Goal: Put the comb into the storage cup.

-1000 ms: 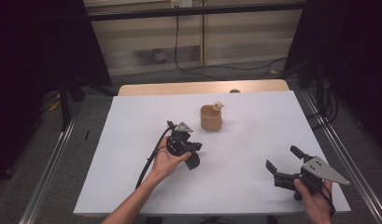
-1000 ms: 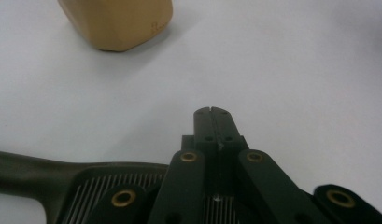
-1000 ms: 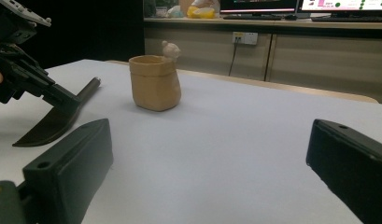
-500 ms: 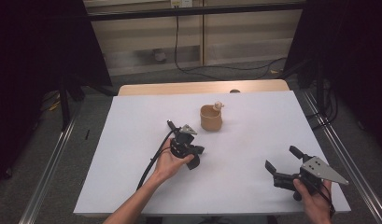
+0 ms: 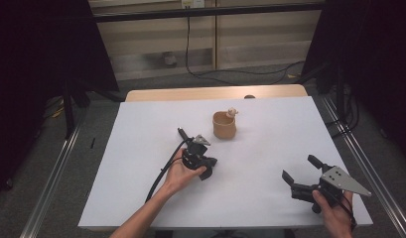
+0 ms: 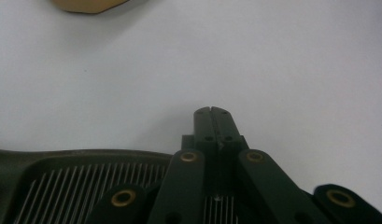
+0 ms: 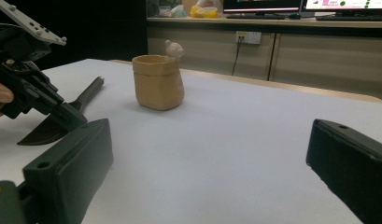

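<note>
1. A white table top [image 5: 141,148] is seen from above; most of its surface lies bare and open to passage.
2. One obstacle stands on it: a small tan pot [image 5: 224,125], upright, toward the far middle, with a small pale figure [image 5: 232,112] on its rim.
3. The left gripper [image 5: 208,168], jaws pressed together, is held low near the table's middle, near the pot but apart from it; its black cable [image 5: 163,171] trails back toward the near edge.
4. The right gripper [image 5: 300,171], jaws spread wide, is held at the near right corner, well apart from the pot.
5. Bare table is left between the two grippers.
</note>
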Tool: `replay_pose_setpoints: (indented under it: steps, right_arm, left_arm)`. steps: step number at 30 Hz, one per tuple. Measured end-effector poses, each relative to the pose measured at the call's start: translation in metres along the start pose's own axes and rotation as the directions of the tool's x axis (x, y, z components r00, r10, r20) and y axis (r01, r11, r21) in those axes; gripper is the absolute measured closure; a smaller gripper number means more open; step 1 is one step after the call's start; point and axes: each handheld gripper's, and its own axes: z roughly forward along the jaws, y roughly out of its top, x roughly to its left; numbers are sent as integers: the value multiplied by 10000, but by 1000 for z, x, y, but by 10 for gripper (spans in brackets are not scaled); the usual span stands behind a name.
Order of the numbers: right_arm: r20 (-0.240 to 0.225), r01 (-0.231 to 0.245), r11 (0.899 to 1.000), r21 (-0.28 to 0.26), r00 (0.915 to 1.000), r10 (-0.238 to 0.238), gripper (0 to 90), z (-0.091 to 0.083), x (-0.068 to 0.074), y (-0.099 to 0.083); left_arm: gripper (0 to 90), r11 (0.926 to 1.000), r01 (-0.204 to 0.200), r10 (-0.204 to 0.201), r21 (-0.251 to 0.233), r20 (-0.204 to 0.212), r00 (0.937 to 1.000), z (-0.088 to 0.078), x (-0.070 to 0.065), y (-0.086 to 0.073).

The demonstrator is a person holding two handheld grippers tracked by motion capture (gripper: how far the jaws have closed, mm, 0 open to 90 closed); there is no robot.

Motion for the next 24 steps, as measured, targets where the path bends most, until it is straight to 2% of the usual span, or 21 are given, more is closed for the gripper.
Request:
replay_pose_setpoints:
  steps: [14,20,24]
  right_arm:
    - [19,40,10000,39,10000,-40,0,0,0,0]
    - [-19,76,10000,42,10000,-76,0,-1,0,0]
    - [-14,29,10000,36,10000,-28,0,-1,1,0]
  left_arm:
    - [900,9999,-62,66,135,-241,9997,0,-4,1]
    - [900,9999,-37,40,145,-160,9999,0,-2,1]
    - [900,9993,-284,293,226,-386,9988,0,-6,2]
